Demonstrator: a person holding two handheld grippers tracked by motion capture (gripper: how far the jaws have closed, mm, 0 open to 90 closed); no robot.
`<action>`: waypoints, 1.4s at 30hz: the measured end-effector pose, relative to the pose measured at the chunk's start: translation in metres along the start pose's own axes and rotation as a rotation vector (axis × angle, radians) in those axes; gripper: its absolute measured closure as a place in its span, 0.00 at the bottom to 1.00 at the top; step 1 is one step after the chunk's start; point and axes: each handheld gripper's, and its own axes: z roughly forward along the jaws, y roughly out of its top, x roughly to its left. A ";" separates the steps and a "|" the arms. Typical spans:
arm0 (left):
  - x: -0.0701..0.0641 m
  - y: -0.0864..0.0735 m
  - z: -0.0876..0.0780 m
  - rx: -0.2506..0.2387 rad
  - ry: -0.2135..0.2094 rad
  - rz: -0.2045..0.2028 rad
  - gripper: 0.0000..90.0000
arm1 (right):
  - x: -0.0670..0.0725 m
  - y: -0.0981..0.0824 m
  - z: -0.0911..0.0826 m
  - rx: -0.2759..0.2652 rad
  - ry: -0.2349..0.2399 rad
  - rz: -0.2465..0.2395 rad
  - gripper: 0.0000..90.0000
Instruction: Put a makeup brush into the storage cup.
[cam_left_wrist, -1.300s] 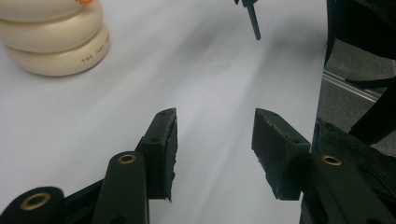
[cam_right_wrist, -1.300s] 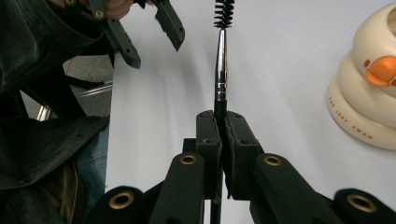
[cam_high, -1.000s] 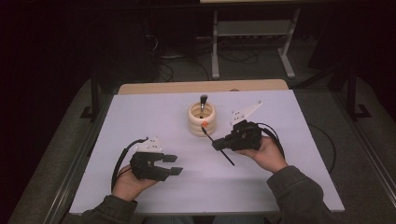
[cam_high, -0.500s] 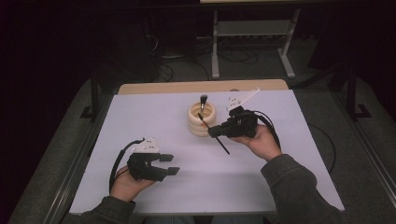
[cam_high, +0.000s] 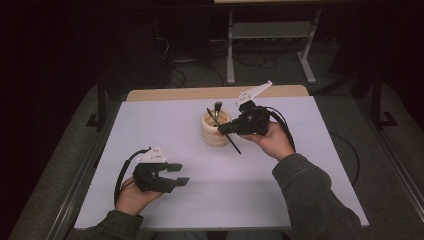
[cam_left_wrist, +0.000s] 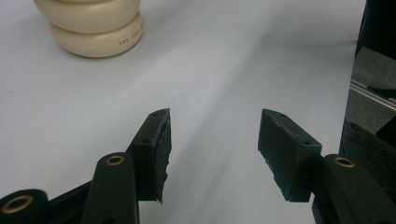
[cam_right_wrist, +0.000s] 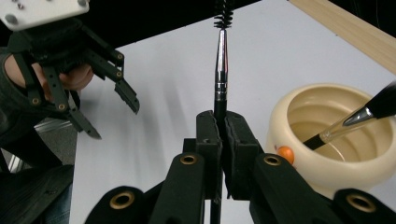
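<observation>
A cream ribbed pot (cam_high: 214, 131) (cam_right_wrist: 327, 154) (cam_left_wrist: 91, 28) stands at the middle of the white table top (cam_high: 300, 190), with a dark-handled brush (cam_high: 218, 106) (cam_right_wrist: 355, 119) leaning inside it. My right gripper (cam_high: 223, 131) (cam_right_wrist: 221, 122), just right of the pot and lifted off the table, is shut on a thin black brush (cam_high: 234, 145) (cam_right_wrist: 220, 56) with a chrome neck and bristly tip. My left gripper (cam_high: 179, 174) (cam_left_wrist: 214, 135) rests low at the front left; its jaws have just been opening with nothing between them.
A wooden strip (cam_high: 200, 93) edges the table's far side. Beyond it stand a metal frame (cam_high: 270, 31) and loose cables on a dark floor. In the right gripper view the left gripper (cam_right_wrist: 119, 109) hangs open farther off.
My right hand has lifted and carried the thin brush from the table's middle toward the pot. The left gripper's jaws stand slightly wider; that hand has stayed put.
</observation>
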 end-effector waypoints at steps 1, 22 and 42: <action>0.001 0.000 0.000 -0.001 0.002 0.004 0.48 | -0.001 0.002 0.000 -0.002 -0.003 -0.001 0.94; 0.005 -0.002 -0.002 -0.003 0.003 -0.012 0.47 | -0.026 0.033 0.011 -0.023 -0.065 0.036 0.94; 0.005 -0.003 -0.001 -0.001 0.002 -0.014 0.47 | -0.047 0.068 0.023 -0.046 -0.138 0.040 0.94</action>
